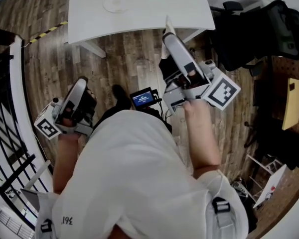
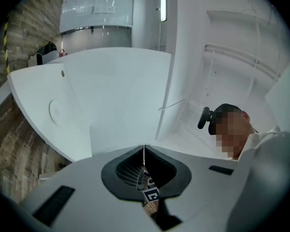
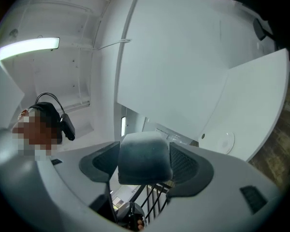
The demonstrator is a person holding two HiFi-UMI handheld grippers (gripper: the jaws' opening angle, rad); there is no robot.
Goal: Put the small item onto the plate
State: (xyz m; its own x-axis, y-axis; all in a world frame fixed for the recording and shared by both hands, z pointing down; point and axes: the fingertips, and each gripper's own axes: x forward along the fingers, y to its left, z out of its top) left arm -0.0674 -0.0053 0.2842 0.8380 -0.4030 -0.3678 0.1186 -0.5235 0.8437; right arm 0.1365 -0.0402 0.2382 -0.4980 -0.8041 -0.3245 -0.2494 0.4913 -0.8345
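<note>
Right claw clamped on grey rounded block, left claw pressed shut, plate on white table

White table, wood floor, seemingly office chair

Right gripper grey body fills lower frame, its black ribbed pads closed on either side of a dull grey-blue rounded soft block at lower centre. Flat white tabletop at right, tilted, with small round pale plate lying on it near its edge. Brown wood-plank floor at far right edge. Lit white strip light upper left. Person's dark headset at left. Black metal railing at bottom centre
</note>
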